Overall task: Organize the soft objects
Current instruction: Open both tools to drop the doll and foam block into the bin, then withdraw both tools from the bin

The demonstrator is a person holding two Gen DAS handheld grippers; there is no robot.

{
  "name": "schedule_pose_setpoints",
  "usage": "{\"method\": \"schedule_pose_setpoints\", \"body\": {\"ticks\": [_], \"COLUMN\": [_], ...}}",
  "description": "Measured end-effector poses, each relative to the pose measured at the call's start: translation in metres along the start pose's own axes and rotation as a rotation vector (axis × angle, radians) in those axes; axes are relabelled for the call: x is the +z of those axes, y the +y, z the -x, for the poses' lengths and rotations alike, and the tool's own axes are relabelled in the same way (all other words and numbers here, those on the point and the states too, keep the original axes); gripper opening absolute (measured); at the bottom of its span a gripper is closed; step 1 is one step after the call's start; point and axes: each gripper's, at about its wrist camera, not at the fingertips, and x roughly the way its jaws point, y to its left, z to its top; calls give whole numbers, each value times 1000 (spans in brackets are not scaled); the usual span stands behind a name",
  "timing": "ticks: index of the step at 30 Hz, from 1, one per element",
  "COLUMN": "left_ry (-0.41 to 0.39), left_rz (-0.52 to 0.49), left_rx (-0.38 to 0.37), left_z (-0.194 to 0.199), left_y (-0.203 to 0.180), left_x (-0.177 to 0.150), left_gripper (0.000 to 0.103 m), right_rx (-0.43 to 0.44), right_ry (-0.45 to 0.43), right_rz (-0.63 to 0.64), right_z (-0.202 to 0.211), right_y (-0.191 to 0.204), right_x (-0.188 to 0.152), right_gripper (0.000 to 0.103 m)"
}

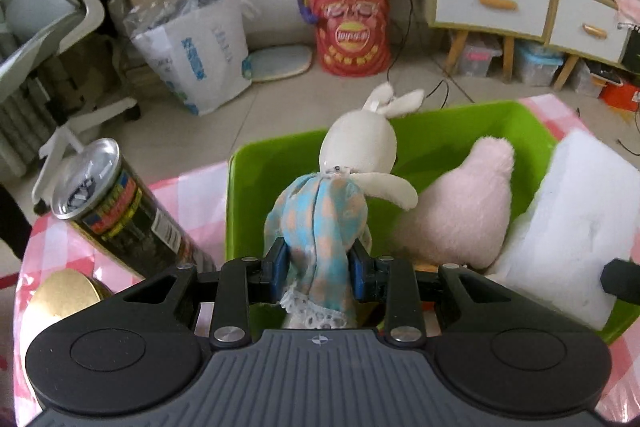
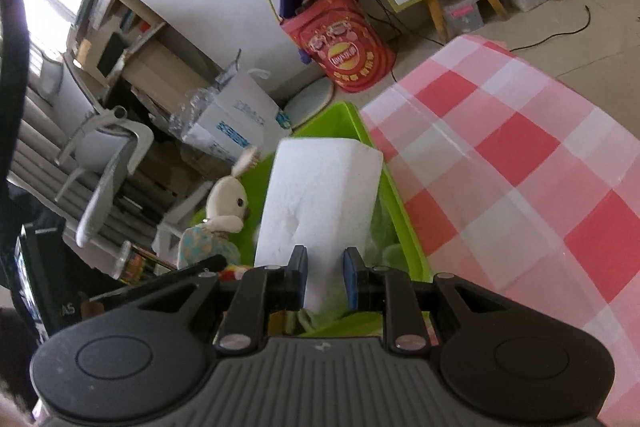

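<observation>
My left gripper (image 1: 319,269) is shut on the blue-and-peach dress of a cream rabbit doll (image 1: 356,155) and holds it upright over the near left of a green bin (image 1: 280,155). A pink plush toy (image 1: 460,211) lies inside the bin. A white foam block (image 1: 568,219) leans in the bin's right side. My right gripper (image 2: 325,277) has its pads on either side of the foam block's (image 2: 320,195) near end and grips it. The doll (image 2: 224,207) and the bin (image 2: 400,219) also show in the right wrist view.
A dark drink can (image 1: 120,211) and a gold round lid (image 1: 64,295) stand left of the bin on the pink checked tablecloth (image 2: 520,167). On the floor beyond are a red barrel (image 1: 352,23), a white bag (image 1: 200,47), a chair and drawers.
</observation>
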Motion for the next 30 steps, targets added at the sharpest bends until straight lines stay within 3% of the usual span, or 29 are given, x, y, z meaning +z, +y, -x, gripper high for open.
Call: {"method": "schedule_pose_setpoints", "body": {"ticks": [7, 10, 12, 16, 18, 20, 30], "left_ry": [-18, -35, -43, -61, -76, -83, -104], "left_rz": [15, 26, 45, 52, 59, 77, 116], "left_rx": [-21, -35, -49, -72, -86, -108, -186], "left_z": [9, 18, 24, 41, 52, 65, 120], "left_y": [4, 7, 10, 15, 19, 25, 48], "left_x": [0, 0, 2, 1, 0, -3, -33], "left_gripper": [39, 53, 62, 70, 76, 79, 84], "right_rx": [5, 9, 10, 13, 11, 8, -34], "right_ry": [-5, -10, -18, -33, -44, -59, -54], "right_rz": [-8, -9, -19, -17, -7, 10, 117], "right_z": [4, 10, 15, 30, 40, 52, 99], "right_y": [-2, 1, 2, 6, 11, 16, 44], "right_x": [1, 3, 4, 8, 9, 9, -5], "right_gripper": [8, 20, 40, 46, 53, 60, 69]}}
